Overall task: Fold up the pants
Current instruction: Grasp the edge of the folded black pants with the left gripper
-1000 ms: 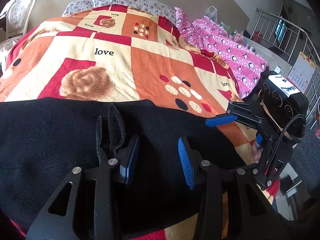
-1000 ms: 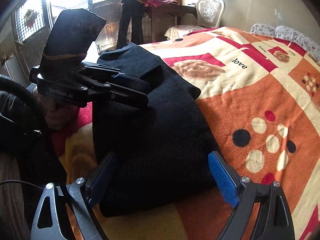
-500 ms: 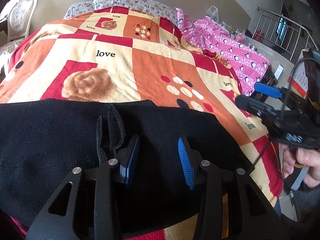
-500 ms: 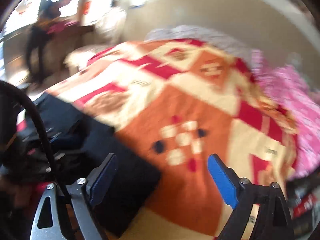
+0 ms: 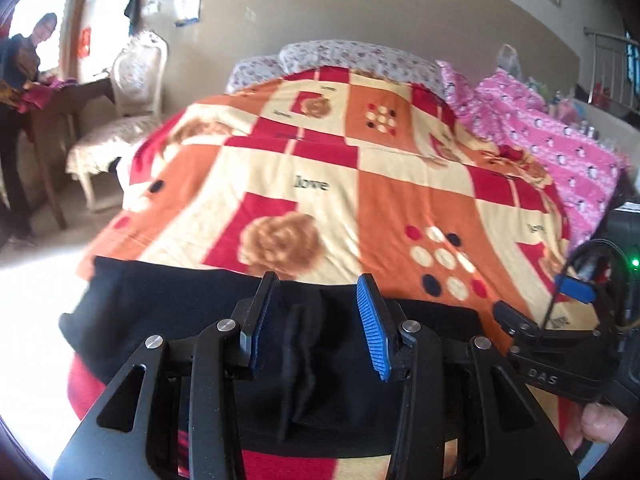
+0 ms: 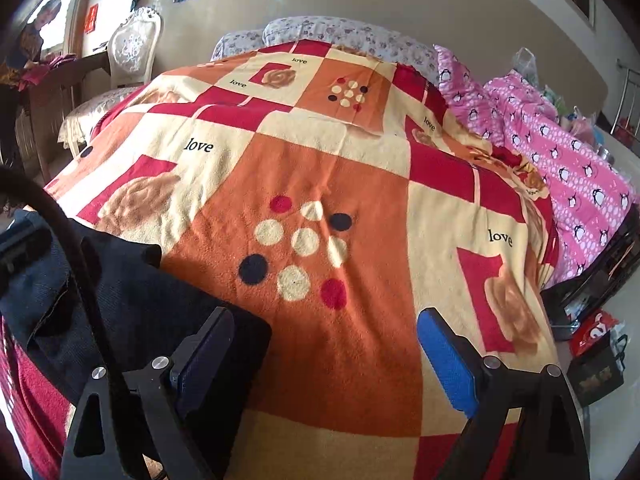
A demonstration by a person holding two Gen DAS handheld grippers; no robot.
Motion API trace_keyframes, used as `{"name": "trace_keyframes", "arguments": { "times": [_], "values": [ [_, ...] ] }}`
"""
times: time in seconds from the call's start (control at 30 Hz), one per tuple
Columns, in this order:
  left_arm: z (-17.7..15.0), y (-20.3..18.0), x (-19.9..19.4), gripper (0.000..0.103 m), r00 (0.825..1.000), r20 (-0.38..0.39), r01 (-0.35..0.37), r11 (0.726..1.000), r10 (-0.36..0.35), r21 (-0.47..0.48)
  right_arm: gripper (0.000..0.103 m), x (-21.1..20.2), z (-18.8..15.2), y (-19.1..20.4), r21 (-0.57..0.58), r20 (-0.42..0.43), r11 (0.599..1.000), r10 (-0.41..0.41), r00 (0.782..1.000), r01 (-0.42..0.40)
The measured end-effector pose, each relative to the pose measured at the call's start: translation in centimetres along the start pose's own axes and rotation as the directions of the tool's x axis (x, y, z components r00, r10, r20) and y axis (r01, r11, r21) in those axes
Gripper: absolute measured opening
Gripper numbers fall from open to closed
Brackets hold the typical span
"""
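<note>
The black pants (image 5: 168,312) are lying folded along the blanket's (image 5: 384,192) near edge. The left gripper (image 5: 316,316) is hovering half-open, the right gripper (image 6: 324,356) wide, both empty. Snagging that loose flap could be undoing the fold.

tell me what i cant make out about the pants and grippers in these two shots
- Black pants: near edge hidden behind the left gripper in the left wrist view, so the fold count is unclear.
- Pants' left end: cut off by the frame edge and a cable in the right wrist view.
- Right gripper: open over the blanket.
</note>
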State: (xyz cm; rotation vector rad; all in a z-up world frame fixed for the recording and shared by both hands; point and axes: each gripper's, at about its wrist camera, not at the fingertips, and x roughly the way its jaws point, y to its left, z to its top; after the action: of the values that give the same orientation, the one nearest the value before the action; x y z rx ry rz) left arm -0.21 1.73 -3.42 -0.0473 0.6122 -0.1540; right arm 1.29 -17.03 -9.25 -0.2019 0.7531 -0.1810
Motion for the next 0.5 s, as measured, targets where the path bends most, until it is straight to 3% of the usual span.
{"name": "trace_keyframes", "arguments": {
  "times": [0.1,0.27,0.5],
  "values": [
    [0.1,1.4,0.4,0.04,0.997,-0.029,-0.076,0.997,0.076,-0.01,0.092,-0.3,0.0,0.4,-0.001,0.004,1.0,0.001,1.0,-0.001],
    [-0.7,5.3,1.0,0.04,0.991,-0.099,-0.096,0.992,0.088,-0.079,0.092,-1.0,0.3,1.6,-0.026,0.012,1.0,0.004,1.0,-0.003],
    [-2.5,10.5,-0.8,0.04,0.992,-0.056,-0.121,0.978,0.113,-0.172,0.092,-1.2,0.5,4.3,-0.078,0.013,0.997,0.023,1.0,-0.022]
  ]
}}
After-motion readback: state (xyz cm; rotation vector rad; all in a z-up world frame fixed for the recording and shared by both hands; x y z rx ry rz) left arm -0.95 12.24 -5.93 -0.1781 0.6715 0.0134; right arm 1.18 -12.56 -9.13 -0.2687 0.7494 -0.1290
